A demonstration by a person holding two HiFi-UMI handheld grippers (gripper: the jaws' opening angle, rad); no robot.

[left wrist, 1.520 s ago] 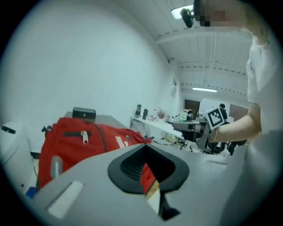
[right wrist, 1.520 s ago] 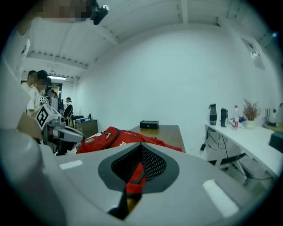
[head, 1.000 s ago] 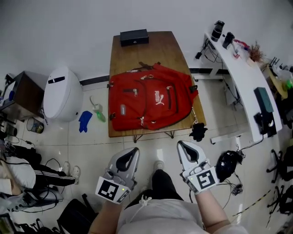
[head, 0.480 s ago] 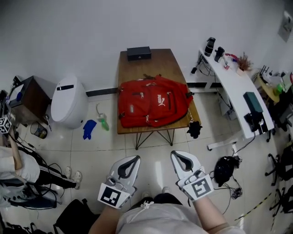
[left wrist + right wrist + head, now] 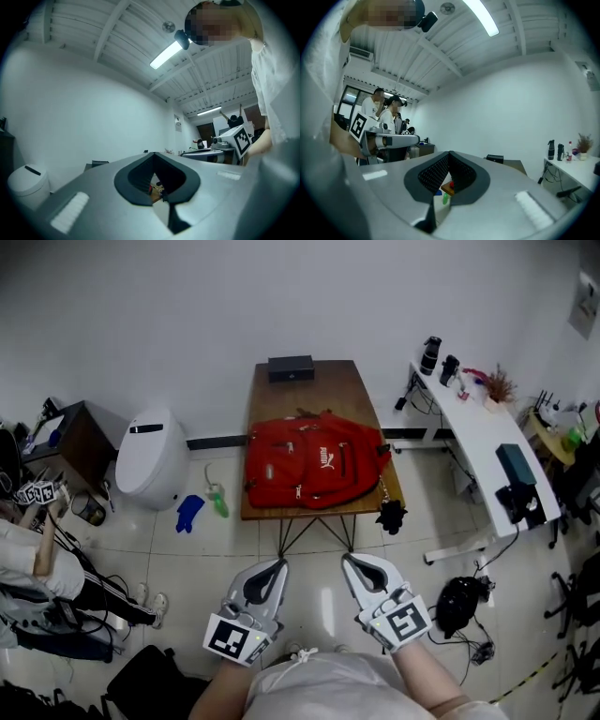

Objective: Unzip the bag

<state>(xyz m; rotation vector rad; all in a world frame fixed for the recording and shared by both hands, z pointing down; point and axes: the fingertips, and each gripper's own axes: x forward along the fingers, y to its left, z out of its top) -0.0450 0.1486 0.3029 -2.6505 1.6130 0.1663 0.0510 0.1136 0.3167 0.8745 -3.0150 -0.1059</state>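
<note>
While red fabric backpack (image 5: 317,462) lies well ahead on wooden desk (image 5: 309,390), left gripper (image 5: 277,564) and right gripper (image 5: 349,560) closed, empty: approach step; next, bring both forward.

Black box (image 5: 290,368) on wooden table (image 5: 325,392)

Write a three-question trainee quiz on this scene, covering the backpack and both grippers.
1. True or false: the red backpack lies on the floor.
2. What sits at the far end of the wooden table? A) black box B) water bottle C) laptop
3. Short answer: does the left hand-held gripper or the right hand-held gripper touch the backpack?

Key
1. False: it lies on the table.
2. A.
3. No: both hover short of the table, jaws shut and empty.
</note>
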